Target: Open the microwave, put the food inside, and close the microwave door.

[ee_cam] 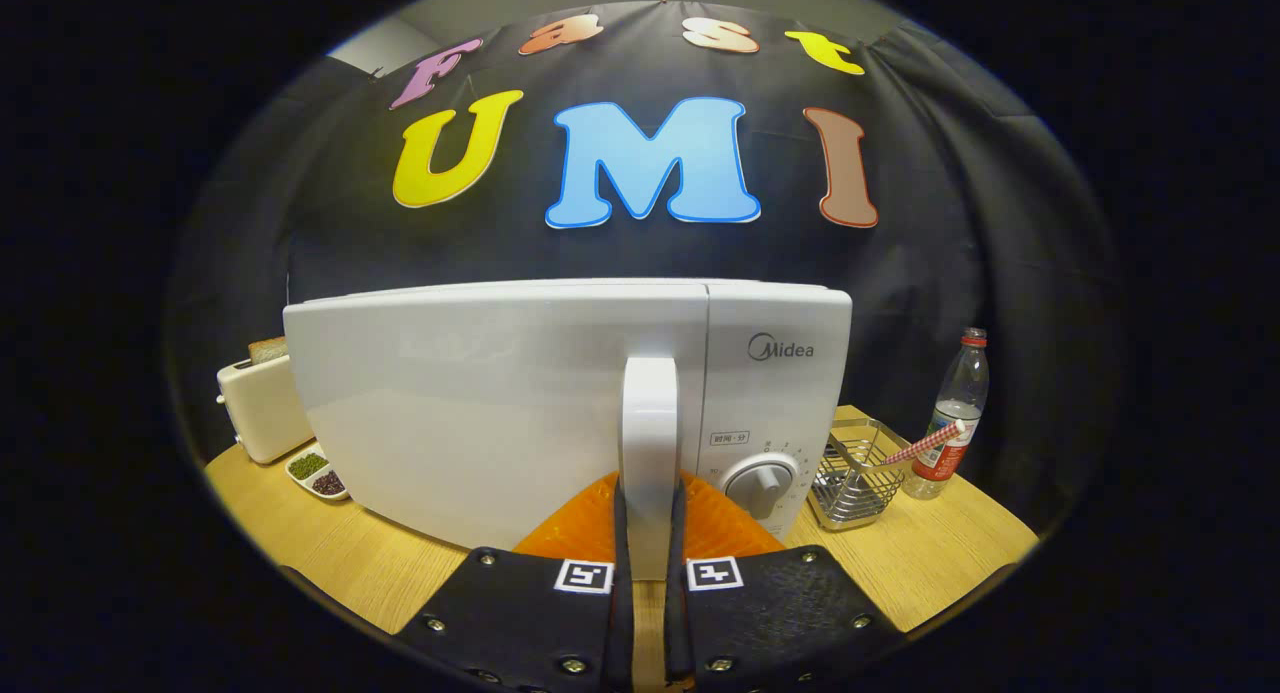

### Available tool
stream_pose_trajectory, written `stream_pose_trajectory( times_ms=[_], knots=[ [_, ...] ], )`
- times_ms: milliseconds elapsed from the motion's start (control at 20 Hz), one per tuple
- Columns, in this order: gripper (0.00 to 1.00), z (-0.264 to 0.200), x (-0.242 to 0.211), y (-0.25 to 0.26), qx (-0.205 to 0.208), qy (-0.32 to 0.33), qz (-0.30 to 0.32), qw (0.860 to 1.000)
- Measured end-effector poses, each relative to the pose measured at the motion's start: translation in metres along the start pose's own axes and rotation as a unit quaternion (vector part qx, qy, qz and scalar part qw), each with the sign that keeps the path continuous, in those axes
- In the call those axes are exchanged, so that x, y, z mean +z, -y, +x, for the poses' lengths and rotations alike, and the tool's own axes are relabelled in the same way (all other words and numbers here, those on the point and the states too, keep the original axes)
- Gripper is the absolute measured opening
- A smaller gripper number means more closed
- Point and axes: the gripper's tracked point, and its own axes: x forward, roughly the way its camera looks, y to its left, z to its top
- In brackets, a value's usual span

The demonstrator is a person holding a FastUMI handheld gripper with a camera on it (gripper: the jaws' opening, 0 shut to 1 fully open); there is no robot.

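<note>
Your gripper (648, 533) pinches the upright door handle (649, 443) of the white microwave (500, 413), one orange finger (575, 533) pressed to each side. The microwave stands on the bench (330, 563), between a toaster (262, 408) and a wire basket (855, 483).

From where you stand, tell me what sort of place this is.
Probably a mock kitchen counter staged in a booth: a white microwave, a toaster and a wire basket stand on a wooden table. The gripper is shut on the microwave's door handle.
</note>
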Motion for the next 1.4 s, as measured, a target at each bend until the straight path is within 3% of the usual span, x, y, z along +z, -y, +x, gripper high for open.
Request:
stream_pose_trajectory(
  times_ms=[250,500,750,850,1100,1400],
  knots=[
    [0.13,-0.05,-0.01,-0.012,-0.006,0.008,-0.023,1.0],
    [0.12,-0.143,-0.027,-0.064,0.087,-0.008,-0.019,0.996],
    [0.12,-0.216,-0.041,-0.143,0.187,-0.001,-0.011,0.982],
    [0.11,-0.237,-0.04,-0.173,0.209,0.005,-0.008,0.978],
    [0.11,-0.265,-0.023,-0.232,0.193,0.056,-0.024,0.979],
    [0.11,-0.273,-0.026,-0.27,0.127,0.059,0.008,0.99]
  ],
)
